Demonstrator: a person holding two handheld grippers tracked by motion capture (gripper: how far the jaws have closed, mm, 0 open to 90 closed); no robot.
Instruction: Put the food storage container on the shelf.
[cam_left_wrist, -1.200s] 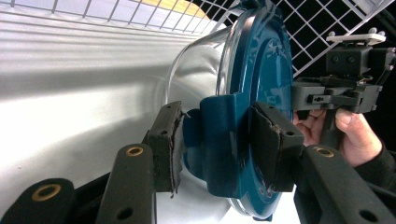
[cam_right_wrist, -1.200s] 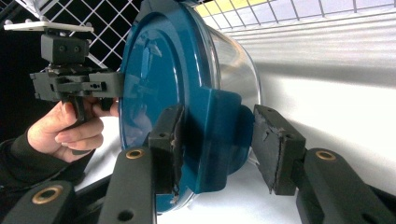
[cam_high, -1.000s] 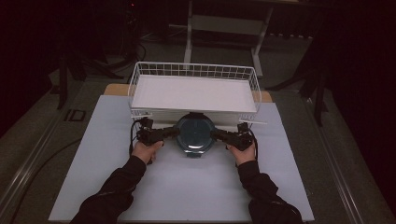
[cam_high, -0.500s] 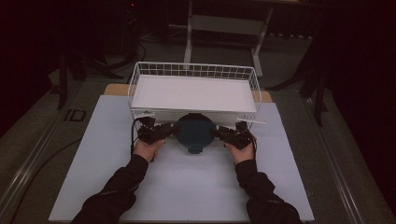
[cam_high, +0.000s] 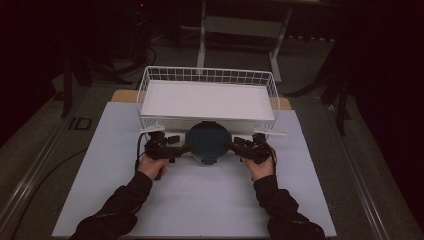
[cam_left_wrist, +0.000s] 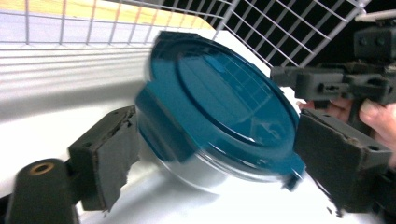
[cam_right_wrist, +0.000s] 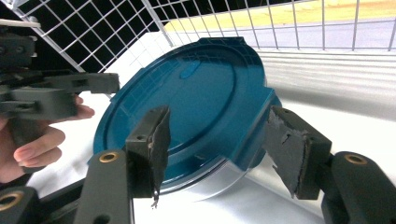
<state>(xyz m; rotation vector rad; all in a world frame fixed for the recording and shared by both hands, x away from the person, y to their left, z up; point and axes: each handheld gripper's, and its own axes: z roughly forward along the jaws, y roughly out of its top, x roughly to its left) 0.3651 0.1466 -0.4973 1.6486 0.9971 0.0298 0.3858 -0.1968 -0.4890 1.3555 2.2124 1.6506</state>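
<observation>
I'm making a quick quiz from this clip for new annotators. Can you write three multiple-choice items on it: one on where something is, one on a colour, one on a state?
1. Where does the round container sit?
A. Inside the wire basket
B. On the table, just in front of the wire basket
C. On the floor

2. What colour is the container's lid?
A. Teal blue
B. Red
C. Yellow

3. How does the left claw stand?
A. Shut with nothing in it
B. Clamped on the basket's rim
C. Open, a pad on each side of the container

Key: 1 B, the high view shows it on the white table sheet against the basket's near wall. 2 A, both gripper views show a teal lid. 3 C, its jaws have just been opening, with gaps beside the container.
</observation>
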